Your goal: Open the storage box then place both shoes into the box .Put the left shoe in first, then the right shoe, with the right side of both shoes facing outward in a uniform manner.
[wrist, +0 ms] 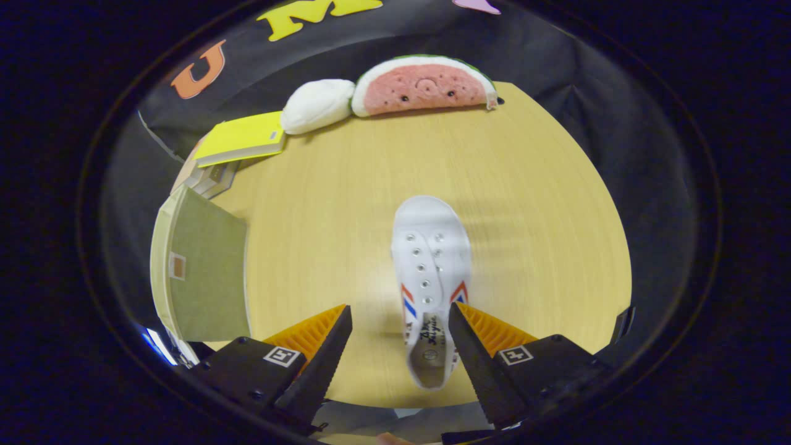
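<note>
The tongs [400,321] are spread wide and grasp nothing. The shoe [431,272] lies on the worktop [321,204] in the lower centre of the frame, toe pointing away, heel between the fingers and touching the right-hand finger [469,346] or very near it; the left-hand finger [330,346] stands clear.

Risks, as judged:
- Closing from this offset may push the shoe sideways instead of clamping it.
- A grip on the soft heel collar alone may let the shoe tilt or slip.
- The storage box [204,272], at the left of the frame, appears closed; carrying a shoe to it now would break the task order.

Count:
- shoe: one
- storage box: one
- watermelon plush [426,86], upper centre: one
- white plush [316,105]: one
- yellow book [244,137], upper left: one
</note>
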{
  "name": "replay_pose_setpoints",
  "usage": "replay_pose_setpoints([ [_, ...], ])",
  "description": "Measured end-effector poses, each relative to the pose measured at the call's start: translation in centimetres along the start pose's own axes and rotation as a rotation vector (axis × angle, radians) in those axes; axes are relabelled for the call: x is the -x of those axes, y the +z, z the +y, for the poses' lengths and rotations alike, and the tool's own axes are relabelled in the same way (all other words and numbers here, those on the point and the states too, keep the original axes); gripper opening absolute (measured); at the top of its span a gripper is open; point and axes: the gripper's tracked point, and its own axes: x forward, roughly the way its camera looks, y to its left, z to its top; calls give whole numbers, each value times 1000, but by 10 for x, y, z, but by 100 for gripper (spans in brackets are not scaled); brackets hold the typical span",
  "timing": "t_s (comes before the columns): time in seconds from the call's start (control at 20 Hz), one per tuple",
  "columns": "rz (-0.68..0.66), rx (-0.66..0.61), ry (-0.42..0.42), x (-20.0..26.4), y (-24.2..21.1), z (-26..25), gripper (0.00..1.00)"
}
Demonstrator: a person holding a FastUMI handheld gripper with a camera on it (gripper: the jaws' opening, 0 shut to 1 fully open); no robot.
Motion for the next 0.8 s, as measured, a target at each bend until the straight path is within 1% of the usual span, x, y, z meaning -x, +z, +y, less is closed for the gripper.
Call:
replay_pose_setpoints([
  [0.15,54,29,-28,-13,-7,-31,100],
  [0.35,113,71,-1,-27,-5,-46,100],
  [0.55,147,141,-6,-25,-2,-52,100],
  [0.6,167,147,-41,-23,-5,-61,100],
  [0.65,190,138,-46,-21,-8,-66,100],
  [0.8,216,102,1,-29,-11,-62,100],
])
